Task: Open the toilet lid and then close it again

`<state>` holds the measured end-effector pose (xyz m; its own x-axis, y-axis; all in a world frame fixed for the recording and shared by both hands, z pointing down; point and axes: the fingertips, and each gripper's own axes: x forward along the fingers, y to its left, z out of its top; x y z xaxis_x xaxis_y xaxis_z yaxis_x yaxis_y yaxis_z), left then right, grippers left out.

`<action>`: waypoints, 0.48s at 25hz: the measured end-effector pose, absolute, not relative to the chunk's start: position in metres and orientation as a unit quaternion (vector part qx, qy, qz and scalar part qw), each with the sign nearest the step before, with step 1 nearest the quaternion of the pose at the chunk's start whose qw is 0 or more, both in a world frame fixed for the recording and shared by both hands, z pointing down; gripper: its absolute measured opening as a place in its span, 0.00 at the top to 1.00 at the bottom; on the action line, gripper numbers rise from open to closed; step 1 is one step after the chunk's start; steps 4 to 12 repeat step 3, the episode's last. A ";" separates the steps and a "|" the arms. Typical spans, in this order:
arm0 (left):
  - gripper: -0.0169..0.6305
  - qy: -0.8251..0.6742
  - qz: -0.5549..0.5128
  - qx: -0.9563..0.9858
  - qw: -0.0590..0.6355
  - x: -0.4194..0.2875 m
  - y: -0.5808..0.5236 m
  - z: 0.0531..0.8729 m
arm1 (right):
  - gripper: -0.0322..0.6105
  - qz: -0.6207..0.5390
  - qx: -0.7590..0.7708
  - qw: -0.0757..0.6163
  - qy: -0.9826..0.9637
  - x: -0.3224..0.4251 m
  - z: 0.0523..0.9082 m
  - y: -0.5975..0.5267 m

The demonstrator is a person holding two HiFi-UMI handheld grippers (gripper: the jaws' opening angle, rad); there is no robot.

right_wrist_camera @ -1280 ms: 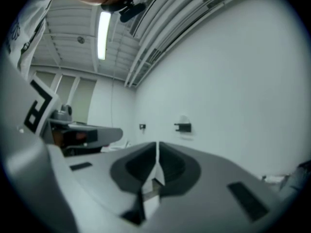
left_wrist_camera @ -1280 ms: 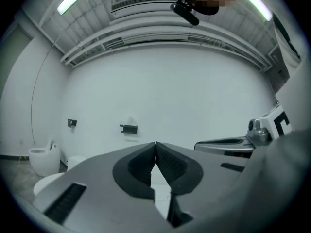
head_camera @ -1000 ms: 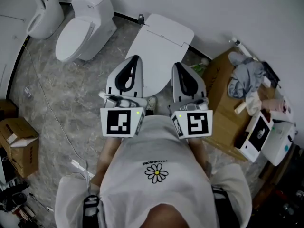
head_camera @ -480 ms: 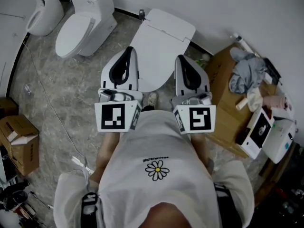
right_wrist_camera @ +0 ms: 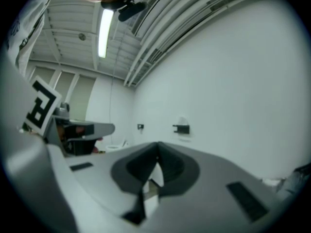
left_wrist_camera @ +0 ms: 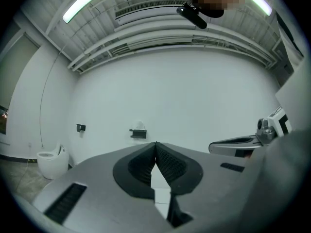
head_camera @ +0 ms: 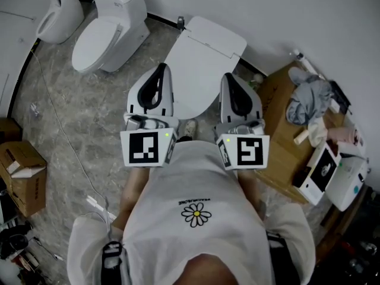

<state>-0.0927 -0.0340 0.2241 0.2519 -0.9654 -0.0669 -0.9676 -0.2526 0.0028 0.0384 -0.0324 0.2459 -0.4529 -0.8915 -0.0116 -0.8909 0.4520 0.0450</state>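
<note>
- Pressed together tip to tip, with nothing pinched: the 2 black pads point(left_wrist_camera: 170, 165) of the left gripper point(left_wrist_camera: 155, 147).
- Likewise shut on nothing at the right gripper point(right_wrist_camera: 157, 160), with only a pale sliver seen through the notch below the tips.
- Held level and side by side in the head view, close to the chest, clear of each other and of everything below.
- Lying flat over the bowl, ahead of and beneath both sets of tips: the toilet lid point(head_camera: 193, 79), with the toilet point(head_camera: 217, 33) backed against the white wall.
- Fits 2 stages equally: lid down and waiting to be raised, or lid down again after a full swing. Not settled by these views.
- Judged from its look: smooth, glossy, hinged at the rear, so likely to slide off shut tips placed on its top face and to slam if released partway.
- Better purchase expected at the front rim, met squarely and guided along the hinge's arc with both grippers sharing the load.
- Standing well apart to the left: a 2nd toilet point(head_camera: 110, 31) and a small white fixture point(head_camera: 56, 16).
- Sitting just beside the toilet on the right: a cardboard box point(head_camera: 276, 117) carrying a grey cloth point(head_camera: 306, 100), close enough to crowd the right elbow.
</note>
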 end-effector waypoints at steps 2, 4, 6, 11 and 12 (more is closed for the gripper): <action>0.94 0.612 0.024 -0.790 0.020 -0.094 -0.035 0.226 | 0.90 -0.024 0.526 0.005 -0.850 0.037 0.245 -0.034; 0.94 0.613 0.022 -0.790 0.019 -0.095 -0.035 0.227 | 0.90 -0.024 0.527 0.004 -0.850 0.037 0.245 -0.034; 0.94 0.613 0.022 -0.790 0.019 -0.095 -0.035 0.227 | 0.90 -0.024 0.527 0.004 -0.850 0.037 0.245 -0.034; 0.94 0.613 0.022 -0.790 0.019 -0.095 -0.035 0.227 | 0.90 -0.024 0.527 0.004 -0.850 0.037 0.245 -0.034; 0.94 0.613 0.022 -0.790 0.019 -0.095 -0.035 0.227 | 0.90 -0.024 0.527 0.004 -0.850 0.037 0.245 -0.034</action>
